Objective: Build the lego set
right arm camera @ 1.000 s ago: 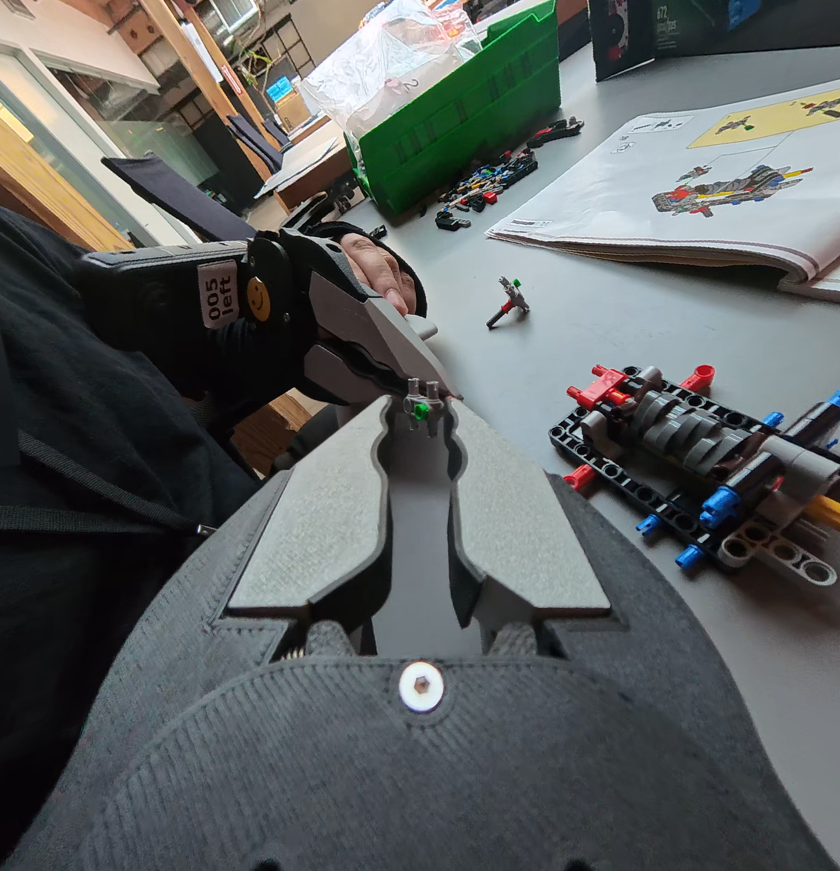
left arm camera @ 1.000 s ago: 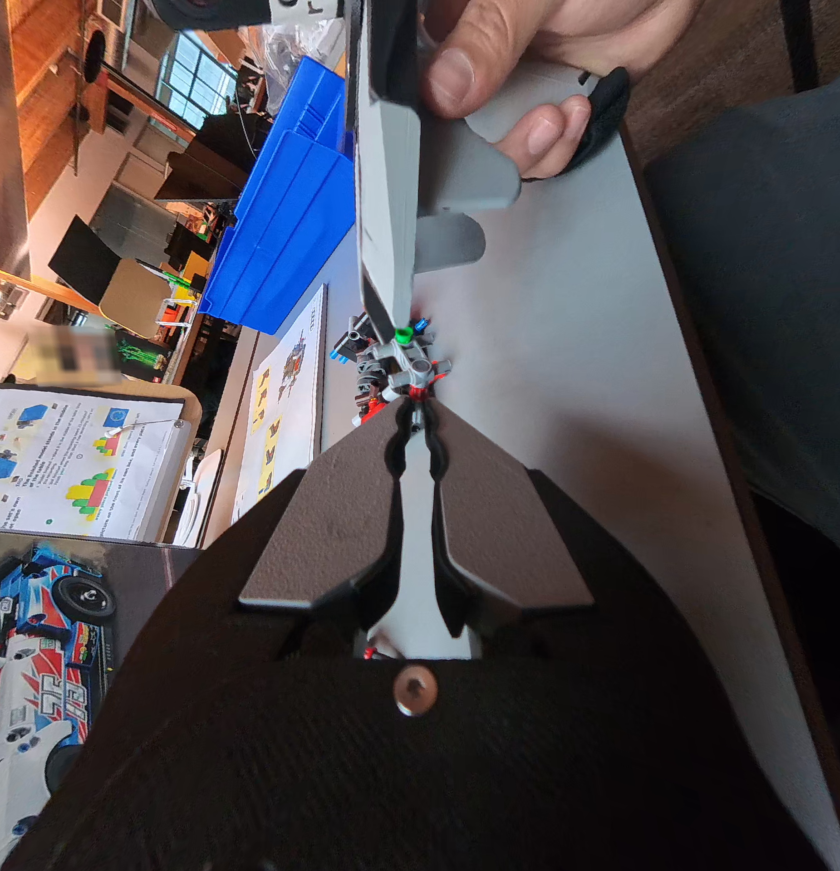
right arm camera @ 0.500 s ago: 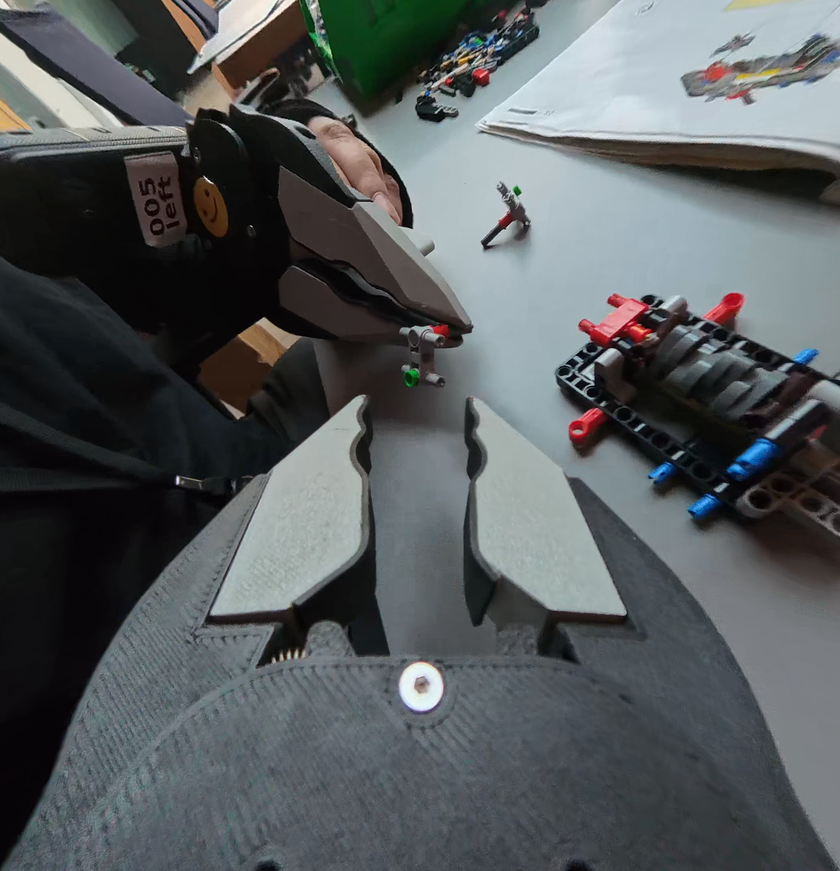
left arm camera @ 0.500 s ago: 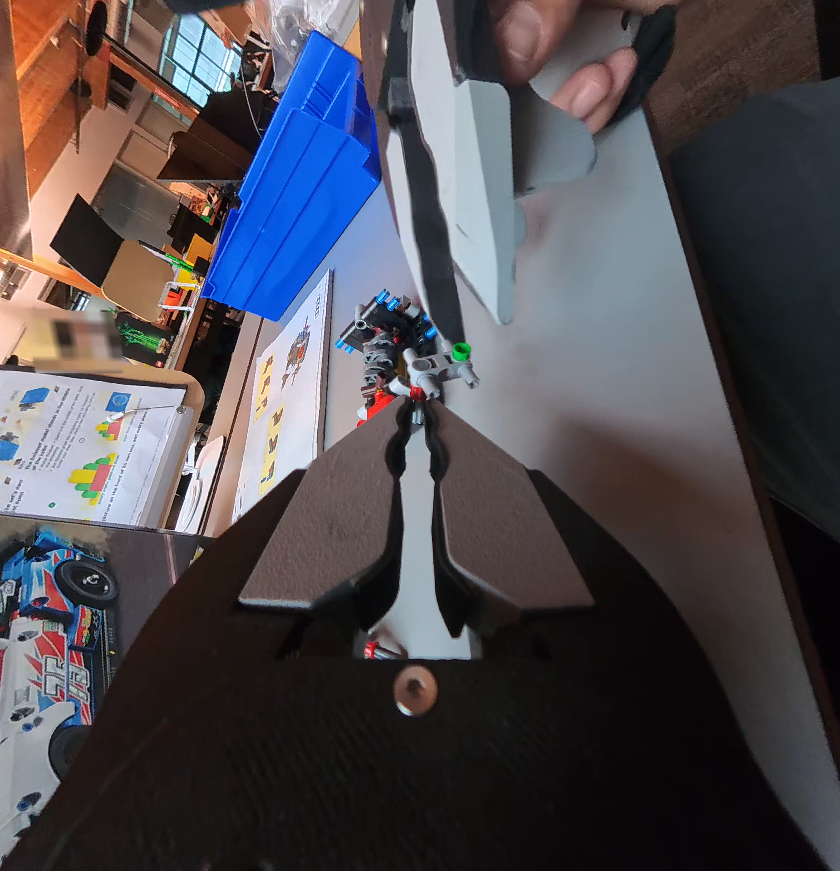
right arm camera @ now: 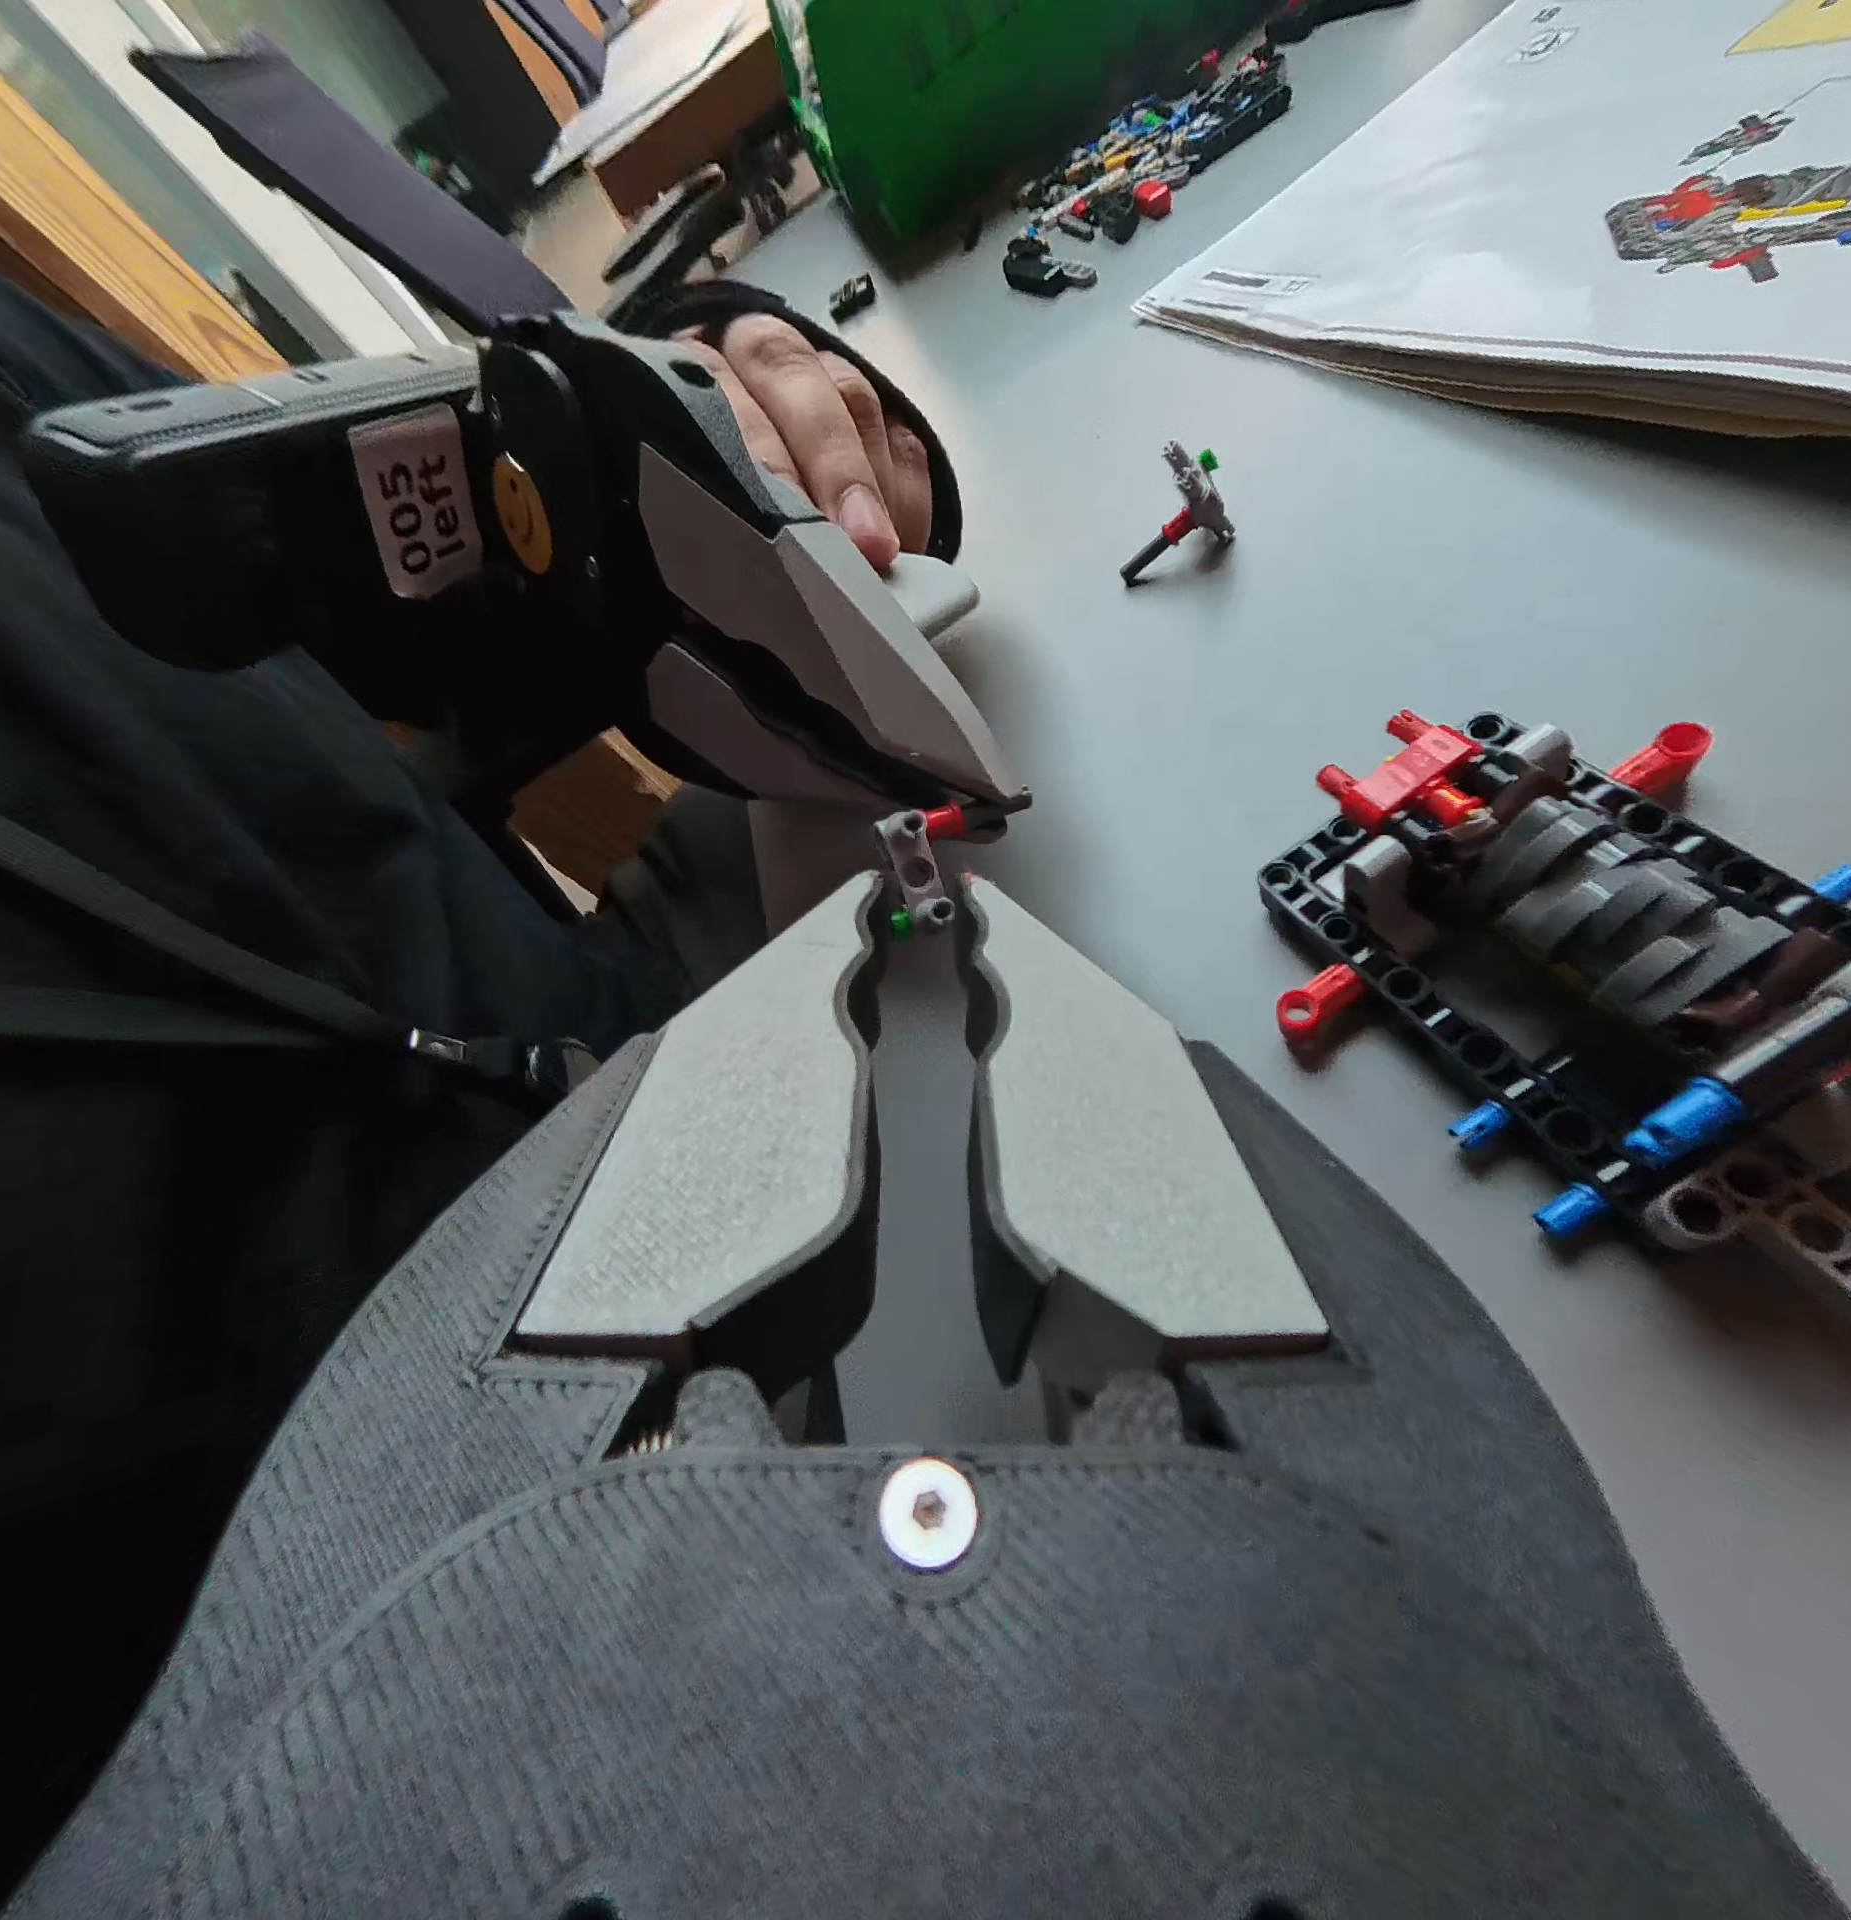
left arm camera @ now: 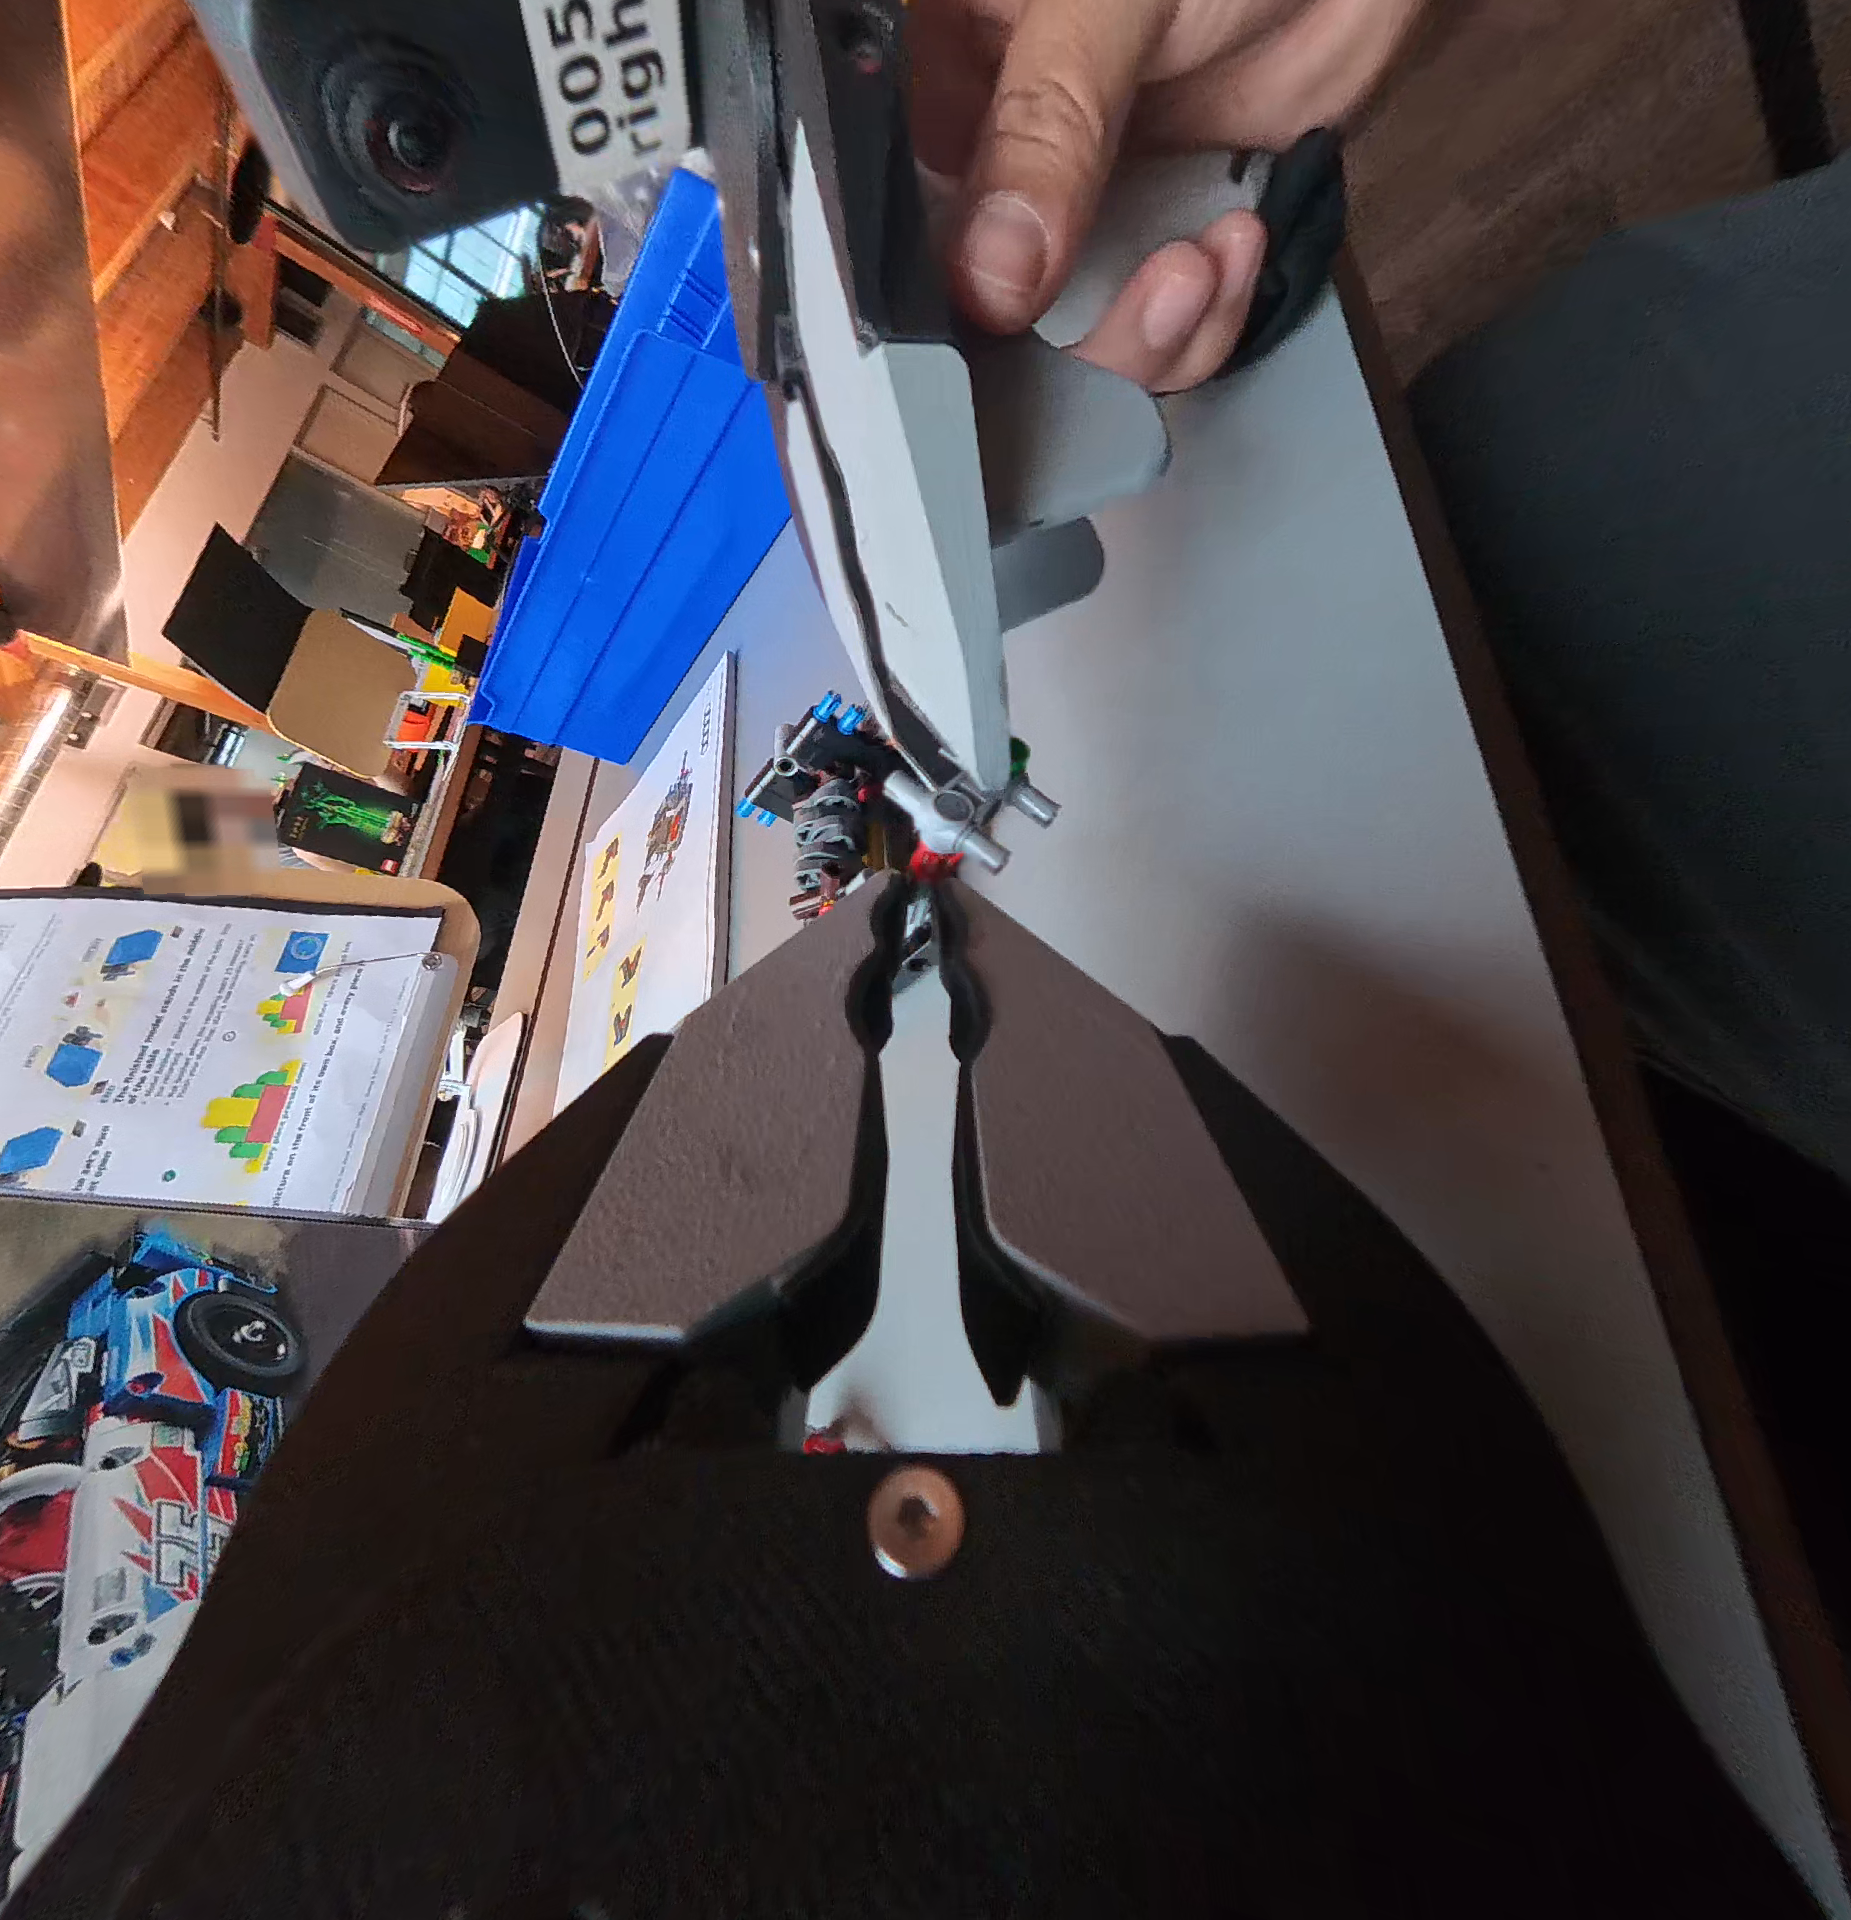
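A small grey connector piece (right arm camera: pixel 916 868) with a green pin and a red axle end is held between both grippers, above the grey table near its front edge. My left gripper (left arm camera: pixel 919 899) is shut on its red axle end; it also shows in the right wrist view (right arm camera: pixel 1004 802). My right gripper (right arm camera: pixel 921 902) is shut on the connector's grey body; in the left wrist view (left arm camera: pixel 978 774) it comes in from above onto the connector (left arm camera: pixel 952 810). The black-framed chassis (right arm camera: pixel 1575 987) with red and blue pins lies on the table to the right.
A second small grey-and-red assembly (right arm camera: pixel 1186 509) lies on the table beyond. An open instruction booklet (right arm camera: pixel 1575 208), a green bin (right arm camera: pixel 952 94) and loose pieces (right arm camera: pixel 1139 177) sit farther back. A blue bin (left arm camera: pixel 640 520) and a set box (left arm camera: pixel 121 1455) show in the left wrist view. The tips of both grippers are at nearly the same place.
My right gripper let go of the connector, opened and drew back, then came back and closed on it again. My left gripper kept hold of the axle end throughout.
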A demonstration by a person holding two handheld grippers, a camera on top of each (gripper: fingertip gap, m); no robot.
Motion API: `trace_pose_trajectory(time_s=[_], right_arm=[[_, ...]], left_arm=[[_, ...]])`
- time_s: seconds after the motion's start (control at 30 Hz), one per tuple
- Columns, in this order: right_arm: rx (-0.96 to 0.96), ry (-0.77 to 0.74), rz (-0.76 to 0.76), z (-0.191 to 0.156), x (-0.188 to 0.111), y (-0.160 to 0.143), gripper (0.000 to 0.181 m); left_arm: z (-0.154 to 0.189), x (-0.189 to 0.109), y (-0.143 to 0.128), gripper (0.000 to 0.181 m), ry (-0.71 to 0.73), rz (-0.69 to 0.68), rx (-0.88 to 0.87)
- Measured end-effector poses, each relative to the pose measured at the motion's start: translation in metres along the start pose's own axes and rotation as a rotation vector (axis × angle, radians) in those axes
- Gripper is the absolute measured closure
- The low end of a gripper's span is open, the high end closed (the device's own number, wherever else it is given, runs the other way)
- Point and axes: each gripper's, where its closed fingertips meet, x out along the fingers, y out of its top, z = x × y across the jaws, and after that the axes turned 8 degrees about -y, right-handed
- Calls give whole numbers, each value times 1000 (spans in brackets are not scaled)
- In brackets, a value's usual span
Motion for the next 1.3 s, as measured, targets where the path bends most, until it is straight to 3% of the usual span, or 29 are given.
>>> trace_pose_trajectory(time_s=[0.4,0.6,1.0,1.3], right_arm=[[-139,-79,-55,7,-7,-6,176],[-241,-174,-72,34,-15,3,176],[-504,-88,-109,55,-12,3,176],[-373,0,-77,58,-12,7,176]], left_arm=[[6,5,-3,181,-35,-14,-27],[5,9,-13,181,-53,-50,-77],[9,10,-17,181,-75,-61,-79],[7,11,-20,181,-78,-64,-97]])
